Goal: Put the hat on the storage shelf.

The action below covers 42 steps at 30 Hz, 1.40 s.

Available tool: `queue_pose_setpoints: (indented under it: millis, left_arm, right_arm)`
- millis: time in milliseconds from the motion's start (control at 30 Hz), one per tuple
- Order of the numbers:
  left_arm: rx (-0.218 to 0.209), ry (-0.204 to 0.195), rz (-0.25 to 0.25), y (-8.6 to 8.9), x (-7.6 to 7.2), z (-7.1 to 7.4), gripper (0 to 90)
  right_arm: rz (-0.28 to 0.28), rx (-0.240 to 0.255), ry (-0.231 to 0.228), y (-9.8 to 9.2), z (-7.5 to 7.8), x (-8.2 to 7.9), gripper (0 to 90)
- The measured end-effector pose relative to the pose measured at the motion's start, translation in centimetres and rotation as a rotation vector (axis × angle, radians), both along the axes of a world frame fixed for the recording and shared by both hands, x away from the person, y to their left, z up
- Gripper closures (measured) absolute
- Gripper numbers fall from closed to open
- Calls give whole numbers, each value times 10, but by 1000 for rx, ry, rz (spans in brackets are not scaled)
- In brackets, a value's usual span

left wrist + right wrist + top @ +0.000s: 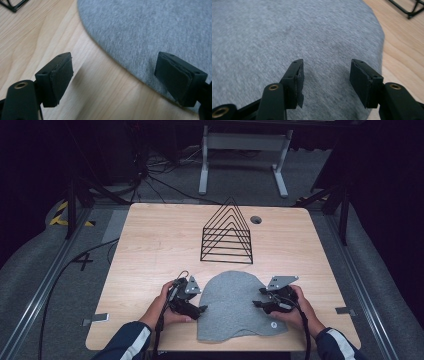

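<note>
A grey fabric piece (235,306) lies flat at the table's (150,245) near edge, with a black wire rack (227,234) behind it. The left gripper (201,309) straddles its left edge, jaws wide, gripping nothing. The right gripper (256,304) is over the cloth, jaws parted and empty.

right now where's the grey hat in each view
High view: the grey hat lies flat at the table's near edge, between the left gripper and right gripper.
Left gripper view: it covers the upper right; its curved edge runs between the open fingers.
Right gripper view: it spreads under and beyond the open fingers.
Shared landmark: the black wire rack, in a top corner of both gripper views.
</note>
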<state>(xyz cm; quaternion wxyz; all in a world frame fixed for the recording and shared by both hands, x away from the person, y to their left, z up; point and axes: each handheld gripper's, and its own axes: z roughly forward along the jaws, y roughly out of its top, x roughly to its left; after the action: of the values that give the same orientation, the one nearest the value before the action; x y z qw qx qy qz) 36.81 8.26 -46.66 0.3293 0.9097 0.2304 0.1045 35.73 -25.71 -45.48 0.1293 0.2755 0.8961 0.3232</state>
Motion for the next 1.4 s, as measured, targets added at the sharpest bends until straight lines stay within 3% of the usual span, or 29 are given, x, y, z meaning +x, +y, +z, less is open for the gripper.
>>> queue_pose_setpoints:
  millis: [133,233,367,467,733,767,900,967,1100,1400]
  left_arm:
    - [4,-9,18,5,4,0,156]
    - [-17,13,20,6,6,0,166]
    - [-43,36,19,3,10,3,183]
    - [-75,29,31,1,14,6,185]
    - [-49,64,35,-12,28,-1,177]
    - [-46,58,36,-16,31,-2,153]
    - [-38,54,41,-22,33,-2,143]
    - [-22,64,47,-24,34,0,144]
    - [5,80,46,-26,36,3,165]
    - [-30,73,15,-26,40,6,516]
  right_arm:
    - [-3,-3,1,4,0,-3,406]
    - [-14,-12,-12,4,1,-2,386]
    - [-79,19,-37,-3,10,4,366]
    - [-107,18,-39,-4,12,10,348]
    - [-130,5,10,-1,4,28,305]
    - [-134,-13,17,1,2,30,300]
    - [-130,-10,31,3,1,32,304]
    - [-116,2,48,4,1,32,351]
    - [-113,-17,69,8,4,32,420]
    - [-112,44,69,12,2,30,735]
